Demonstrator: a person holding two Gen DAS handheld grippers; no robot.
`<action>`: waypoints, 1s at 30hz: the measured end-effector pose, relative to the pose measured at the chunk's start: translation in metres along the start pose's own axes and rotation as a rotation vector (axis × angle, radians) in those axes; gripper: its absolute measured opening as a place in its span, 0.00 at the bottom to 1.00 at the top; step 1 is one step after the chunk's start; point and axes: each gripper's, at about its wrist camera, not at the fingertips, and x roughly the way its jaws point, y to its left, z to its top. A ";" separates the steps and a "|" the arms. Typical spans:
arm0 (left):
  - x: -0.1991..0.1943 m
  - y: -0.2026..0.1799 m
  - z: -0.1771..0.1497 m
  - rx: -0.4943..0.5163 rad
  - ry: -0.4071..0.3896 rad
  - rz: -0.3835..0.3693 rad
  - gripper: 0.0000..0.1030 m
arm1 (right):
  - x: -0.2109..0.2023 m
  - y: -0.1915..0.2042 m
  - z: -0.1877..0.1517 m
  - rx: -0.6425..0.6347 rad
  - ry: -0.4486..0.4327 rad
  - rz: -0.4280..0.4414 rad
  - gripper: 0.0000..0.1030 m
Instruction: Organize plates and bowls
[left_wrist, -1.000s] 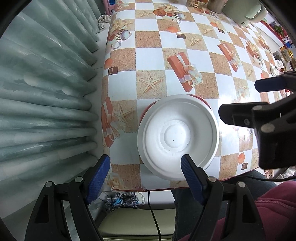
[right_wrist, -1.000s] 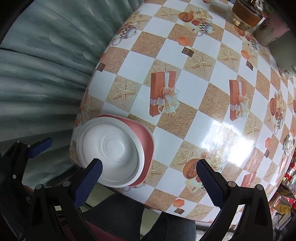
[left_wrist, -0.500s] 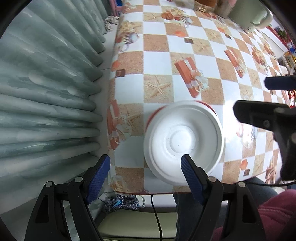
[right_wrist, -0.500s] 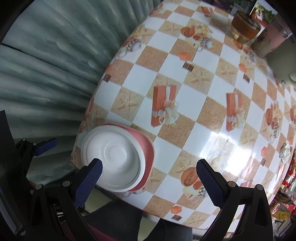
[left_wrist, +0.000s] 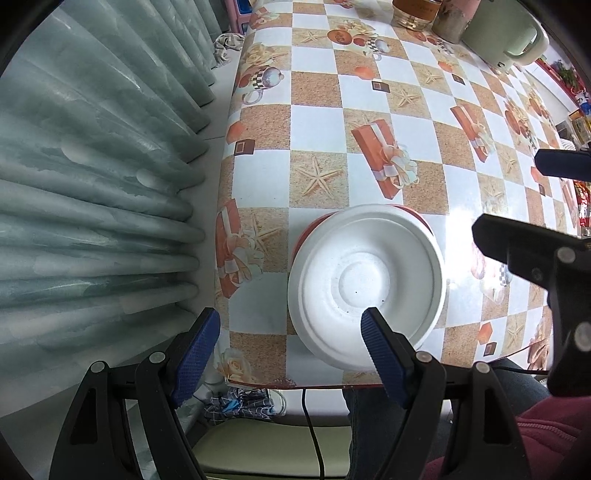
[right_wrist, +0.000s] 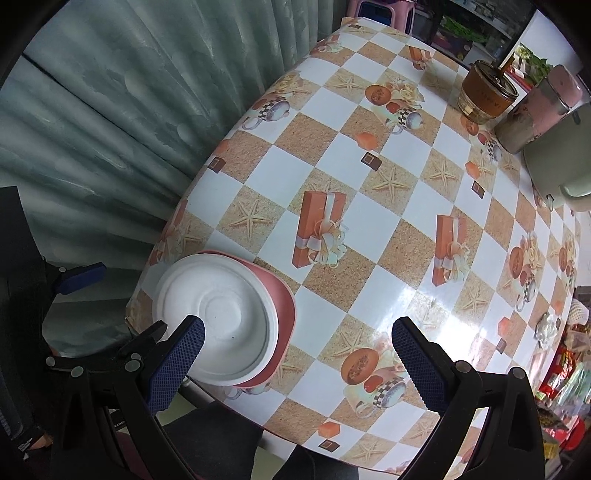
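Finding: the stack appears complete. A white bowl (left_wrist: 365, 284) sits upside down on a red bowl (right_wrist: 284, 314), of which only a crescent of rim shows. In the left wrist view the stack is at lower centre; in the right wrist view it is at lower left. It rests on the table (left_wrist: 321, 129) close to the near edge, beside the curtain (left_wrist: 92, 166) that fills the left of both frames.

Step in hand, as judged: nesting is done and both tools are clear of the dishes. No other plate or bowl is visible on the cloth. If more items remain, the next move calls for finding them outside these views. If not, the stack may need shifting inward, since it sits near the table edge; that would call for a grasp on the red rim, as the white bowl looks light and could slide off.

Left gripper (left_wrist: 291, 338): jaws spread wide, nothing between them. Its right pad overlaps the white bowl's near rim in the picture; whether it touches cannot be told. It is held above the table's near edge, pointing forward and down.

Right gripper (right_wrist: 295, 362): jaws spread wide, empty. It is raised above the table, tilted down, with the stack under its left finger. Its black frame shows at the right edge of the left wrist view.

Far objects: a jar (right_wrist: 485, 92), a tin (right_wrist: 535, 110) and a pale green pot (right_wrist: 561, 158) at upper right, well apart from the stack.
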 end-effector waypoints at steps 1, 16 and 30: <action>0.000 0.000 0.000 0.000 0.001 -0.001 0.79 | 0.000 0.001 0.000 -0.002 0.001 -0.001 0.99; 0.000 -0.002 0.000 0.007 0.003 -0.001 0.79 | 0.000 0.003 -0.002 -0.012 0.002 -0.002 0.99; 0.000 -0.003 -0.001 0.009 0.002 0.001 0.79 | 0.000 0.001 -0.004 -0.010 0.004 -0.001 0.99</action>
